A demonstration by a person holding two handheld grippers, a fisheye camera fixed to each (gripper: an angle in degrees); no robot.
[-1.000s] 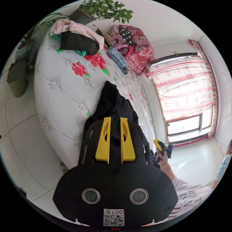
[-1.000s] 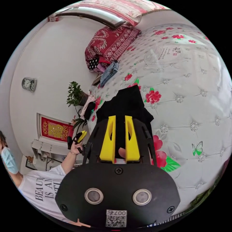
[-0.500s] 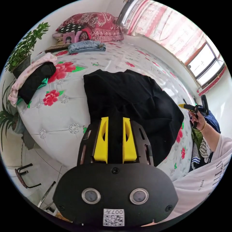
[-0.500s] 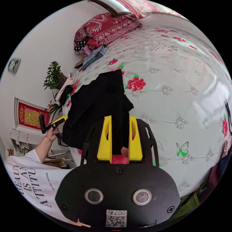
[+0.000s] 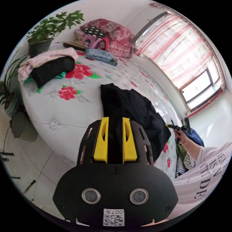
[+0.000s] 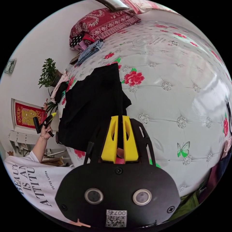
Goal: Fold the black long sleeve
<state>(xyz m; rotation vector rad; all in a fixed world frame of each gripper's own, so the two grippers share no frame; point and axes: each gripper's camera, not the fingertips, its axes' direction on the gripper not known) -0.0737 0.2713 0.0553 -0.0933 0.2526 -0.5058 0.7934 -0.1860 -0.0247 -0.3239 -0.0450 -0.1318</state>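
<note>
Left gripper (image 5: 115,120): yellow jaws pressed on a bunched fold of the black long sleeve (image 5: 135,113), cloth packed between them down their whole length. From that grip, garment running up and away onto the bed (image 5: 60,113), its far edge resting on the white quilted cover, its right side sagging over the bed's edge. Right gripper (image 6: 120,119): yellow jaws nearly together, clamped on a thin edge of the same black garment (image 6: 94,104); something pinkish showing low between the jaws, cannot tell what. Beyond those jaws, shirt spread broad and dark over the flowered cover, one narrow part reaching toward a red printed flower (image 6: 133,78).

Seen from the left gripper view: other gripper (image 5: 174,126) at the shirt's far right, held in a hand (image 5: 181,139) with a bangle at the wrist; white printed t-shirt (image 5: 205,174) on the person at lower right. Seen from the right gripper view: other gripper (image 6: 44,122) at far left, well apart from the bed's middle.

Farther out on the bed: rolled dark garment (image 5: 52,70) under a pink cloth (image 5: 46,59), folded jeans (image 5: 101,56), red patterned pillow (image 5: 116,36) near the wall. Potted plant (image 5: 46,31) just beside the bed's corner. Window with pink striped curtain (image 5: 183,55) at right. Red wall hanging (image 6: 25,116) at the left of the right gripper view.
</note>
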